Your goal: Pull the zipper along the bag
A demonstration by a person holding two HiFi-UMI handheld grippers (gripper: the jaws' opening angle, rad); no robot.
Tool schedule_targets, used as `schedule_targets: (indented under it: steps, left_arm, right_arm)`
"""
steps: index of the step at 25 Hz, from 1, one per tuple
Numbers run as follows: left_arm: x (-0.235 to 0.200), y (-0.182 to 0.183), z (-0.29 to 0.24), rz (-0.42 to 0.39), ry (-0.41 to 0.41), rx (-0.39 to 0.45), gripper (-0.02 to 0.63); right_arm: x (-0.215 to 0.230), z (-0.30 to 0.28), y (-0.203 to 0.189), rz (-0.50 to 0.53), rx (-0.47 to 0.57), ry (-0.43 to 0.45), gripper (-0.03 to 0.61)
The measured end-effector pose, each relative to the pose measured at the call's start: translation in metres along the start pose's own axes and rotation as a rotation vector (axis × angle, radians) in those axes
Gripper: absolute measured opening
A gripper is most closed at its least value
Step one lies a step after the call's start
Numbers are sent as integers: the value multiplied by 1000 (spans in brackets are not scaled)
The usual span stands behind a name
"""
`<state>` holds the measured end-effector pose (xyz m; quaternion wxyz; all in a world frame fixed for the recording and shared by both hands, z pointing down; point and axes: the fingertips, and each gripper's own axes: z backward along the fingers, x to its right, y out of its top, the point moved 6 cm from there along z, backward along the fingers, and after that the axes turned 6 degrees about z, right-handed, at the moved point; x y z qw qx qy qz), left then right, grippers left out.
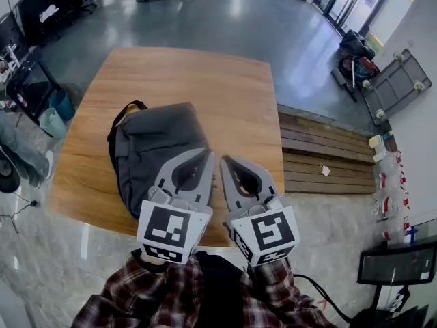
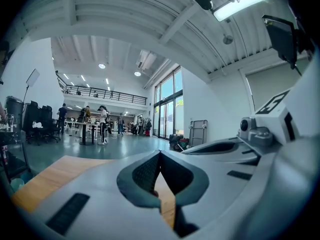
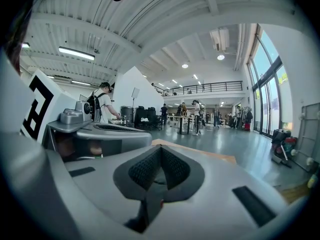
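Status of the zipper is not readable in any view: I can find neither the slider nor the tooth line on the grey bag, so I cannot say whether it is run open or shut. The bag lies flat on the table, its black strap at the end farthest from me. Neither gripper has hold of the bag. In my judgement this fits equally a bag whose zipper waits to be drawn and one whose zipper has been run along and let go.

Pose: the left gripper sits over the near right corner of the bag, and the right gripper just beside that corner, over bare table. Both are close together, with their marker cubes turned back toward me. Each gripper view looks out level across the hall, not down at the bag, so I judge both grippers to be held near horizontal above it.

Fingers: the left fingers meet at the tips with nothing between them; the right fingers are likewise closed and empty
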<state>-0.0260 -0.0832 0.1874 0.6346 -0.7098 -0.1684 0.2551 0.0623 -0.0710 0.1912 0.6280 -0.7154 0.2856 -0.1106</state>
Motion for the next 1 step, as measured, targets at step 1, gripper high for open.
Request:
schedule_targets:
  steps: [1]
  left_arm:
    - [-1, 0, -1, 1, 1, -1, 9]
  right_arm:
    - [0, -1, 0, -2, 1, 2, 5]
